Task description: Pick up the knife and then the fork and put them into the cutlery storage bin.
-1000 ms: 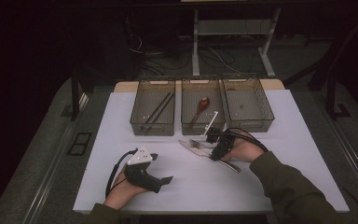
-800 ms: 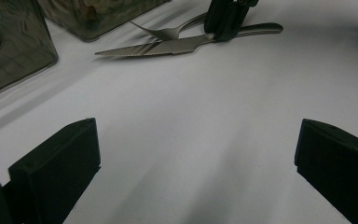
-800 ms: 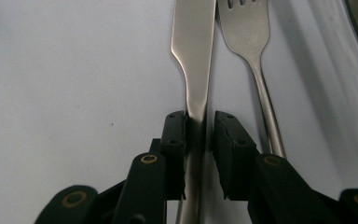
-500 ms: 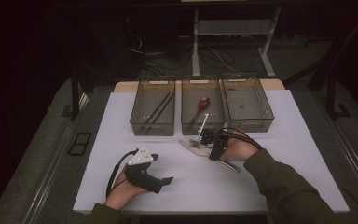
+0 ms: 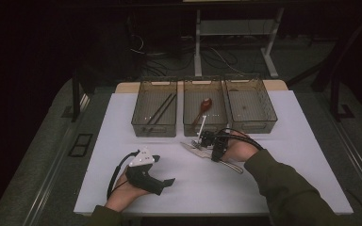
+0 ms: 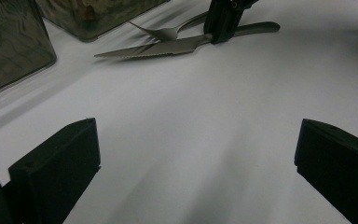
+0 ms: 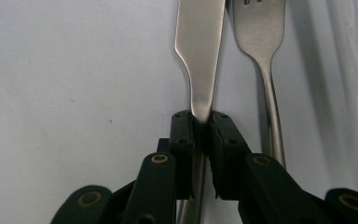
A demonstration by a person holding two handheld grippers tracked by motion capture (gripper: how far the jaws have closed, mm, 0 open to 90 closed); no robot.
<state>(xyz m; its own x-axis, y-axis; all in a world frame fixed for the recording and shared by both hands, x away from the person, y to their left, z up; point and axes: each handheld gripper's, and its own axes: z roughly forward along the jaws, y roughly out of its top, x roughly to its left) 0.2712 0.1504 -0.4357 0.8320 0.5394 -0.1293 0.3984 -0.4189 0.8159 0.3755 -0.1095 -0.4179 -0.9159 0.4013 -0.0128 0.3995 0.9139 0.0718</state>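
On the surface (image 5: 283, 155), right gripper (image 7: 201, 122) has just been closing, now clamped on knife (image 7: 200, 46) neck; thin, stiff, slippery steel, so grip stays there. Left gripper (image 5: 169, 181) apart, idle.

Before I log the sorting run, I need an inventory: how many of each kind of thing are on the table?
Clear bins: 3
Chopsticks, a pair in the left bin: 2
Wooden spoon, middle bin: 1
Knife: 1
Fork: 1
Total: 8
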